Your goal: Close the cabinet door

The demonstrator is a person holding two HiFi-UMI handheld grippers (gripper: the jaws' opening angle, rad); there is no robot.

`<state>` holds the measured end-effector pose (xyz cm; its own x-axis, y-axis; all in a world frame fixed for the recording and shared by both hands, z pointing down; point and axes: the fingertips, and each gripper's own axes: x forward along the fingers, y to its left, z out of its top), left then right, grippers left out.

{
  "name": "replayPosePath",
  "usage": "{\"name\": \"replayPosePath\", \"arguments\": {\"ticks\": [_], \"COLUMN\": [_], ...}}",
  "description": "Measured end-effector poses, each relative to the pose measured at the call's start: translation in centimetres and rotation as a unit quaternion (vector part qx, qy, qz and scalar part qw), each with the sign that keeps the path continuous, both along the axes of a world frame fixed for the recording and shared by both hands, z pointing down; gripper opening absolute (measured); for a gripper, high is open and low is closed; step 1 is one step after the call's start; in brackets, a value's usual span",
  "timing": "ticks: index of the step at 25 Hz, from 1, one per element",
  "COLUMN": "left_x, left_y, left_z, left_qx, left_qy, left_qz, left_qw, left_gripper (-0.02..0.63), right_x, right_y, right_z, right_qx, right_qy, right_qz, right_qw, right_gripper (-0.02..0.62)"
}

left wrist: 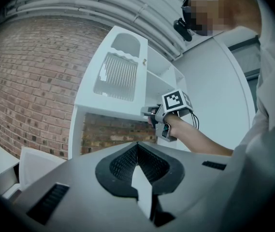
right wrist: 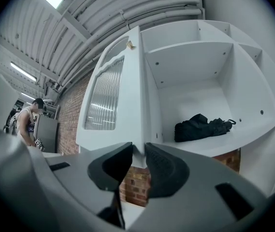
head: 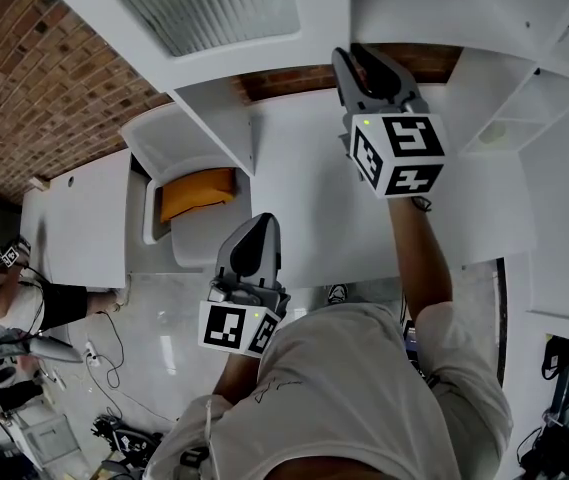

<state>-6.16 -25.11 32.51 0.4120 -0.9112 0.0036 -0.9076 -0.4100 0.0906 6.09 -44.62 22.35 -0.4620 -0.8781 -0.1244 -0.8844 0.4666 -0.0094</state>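
R gripper (right wrist: pixel 138 152), lower centre of frame, is clamping bottom edge of cabinet door (right wrist: pixel 110 93), which is standing open left of cabinet (right wrist: pixel 195 66). L gripper (left wrist: pixel 137 151) is sitting closed, empty. Rec.: hold clamp firm, follow door's arc, no twisting.

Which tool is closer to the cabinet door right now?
Right. The right tool is clamped on the lower edge of the cabinet door. The left tool hangs lower, clear of the door, with its jaws together on nothing.
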Motion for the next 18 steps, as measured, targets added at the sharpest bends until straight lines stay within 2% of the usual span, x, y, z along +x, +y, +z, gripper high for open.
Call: {"name": "replayPosePath", "arguments": {"ticks": [18], "left_x": [-0.1], "left_y": [-1.1], "left_z": [0.1], "left_qx": [0.0], "left_qy": [0.001], "left_qz": [-0.002], "left_qw": [1.0], "left_gripper": [0.015], "right_x": [-0.2], "right_y": [-2.3], "right_z": [0.0], "right_qx": [0.012], "right_qy": [0.017], "right_qz": [0.014], "right_qw": [1.0], "right_gripper": [0.089]}}
